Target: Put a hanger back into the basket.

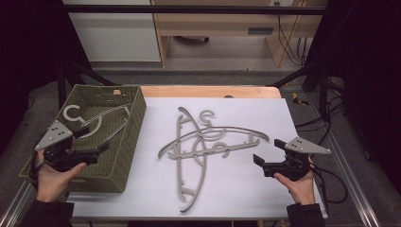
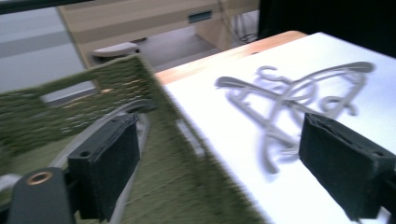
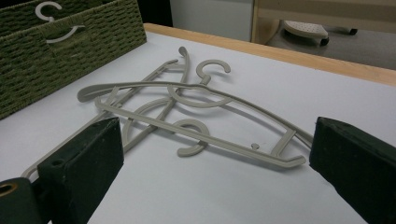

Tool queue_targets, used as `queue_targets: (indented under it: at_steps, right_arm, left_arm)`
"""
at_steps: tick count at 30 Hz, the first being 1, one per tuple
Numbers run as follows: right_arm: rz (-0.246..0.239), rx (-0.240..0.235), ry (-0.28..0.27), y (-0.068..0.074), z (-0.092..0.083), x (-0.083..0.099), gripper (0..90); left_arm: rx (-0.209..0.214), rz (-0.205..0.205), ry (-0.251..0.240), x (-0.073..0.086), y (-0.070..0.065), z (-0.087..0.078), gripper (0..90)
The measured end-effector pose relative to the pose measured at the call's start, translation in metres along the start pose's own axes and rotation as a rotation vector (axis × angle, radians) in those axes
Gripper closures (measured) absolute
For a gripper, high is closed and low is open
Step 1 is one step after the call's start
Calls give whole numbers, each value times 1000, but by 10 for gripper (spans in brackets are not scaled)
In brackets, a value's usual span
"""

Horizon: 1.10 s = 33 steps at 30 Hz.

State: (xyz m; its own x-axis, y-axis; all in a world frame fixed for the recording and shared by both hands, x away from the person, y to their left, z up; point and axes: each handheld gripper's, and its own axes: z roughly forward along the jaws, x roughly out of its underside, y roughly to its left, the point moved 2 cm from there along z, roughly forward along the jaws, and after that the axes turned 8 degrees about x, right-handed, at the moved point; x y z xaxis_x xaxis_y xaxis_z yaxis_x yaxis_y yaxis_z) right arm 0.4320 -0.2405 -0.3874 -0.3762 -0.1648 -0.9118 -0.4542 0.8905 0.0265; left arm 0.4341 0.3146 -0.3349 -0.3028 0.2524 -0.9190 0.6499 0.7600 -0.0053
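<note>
We take the work in hand to be moving grey hangers off the white mat [image 1: 246, 189] and into the green woven basket [image 1: 130, 142]. We can count one hanger in the basket [image 1: 90, 124], its hook curled toward the basket's far left corner and its arm running along the inside.

Our left gripper [image 1: 97, 137] hangs over the basket's near right part, jaws spread wide with nothing between them. From the left gripper view we look along those jaws straddling the basket's right wall, and that view is blurred.

Out to the right of the basket, in the middle of the mat, the pile of hangers [image 1: 208, 144] lies tangled. We make out about three, arms crossing and hooks overlapping, though the exact number is hard to tell in that knot. None of them touches the basket.

Our right gripper [image 1: 267, 152] sits farther right again, beyond the pile from the basket, jaws wide apart and holding nothing. In the right gripper view the pile lies just ahead between its two black pads.

So we judge the job is barely started: one in, the tangle left. Pulling a single hanger free without dragging its neighbours looks like the tricky part.
</note>
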Motion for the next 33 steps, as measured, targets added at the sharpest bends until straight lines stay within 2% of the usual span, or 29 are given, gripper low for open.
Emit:
queue_targets:
  at_steps: [6,12,21,26,28,33]
  right_arm:
    - [4,0,-7,-2,-2,-1,33]
    - [1,-5,-8,-1,-1,-1,33]
    - [3,-8,-9,-1,-2,-1,32]
    - [-5,-15,-8,0,-2,0,32]
    - [-4,-17,-8,1,-2,-1,32]
    - [-5,-21,-7,1,-1,-1,32]
  left_arm:
    - [65,47,18,1,-30,21,83]
    - [120,75,25,-4,-52,41,69]
    - [172,84,58,-12,-69,75,78]
    - [199,86,83,-19,-77,100,100]
    - [194,97,105,-20,-80,110,106]
    - [202,85,131,-23,-83,135,120]
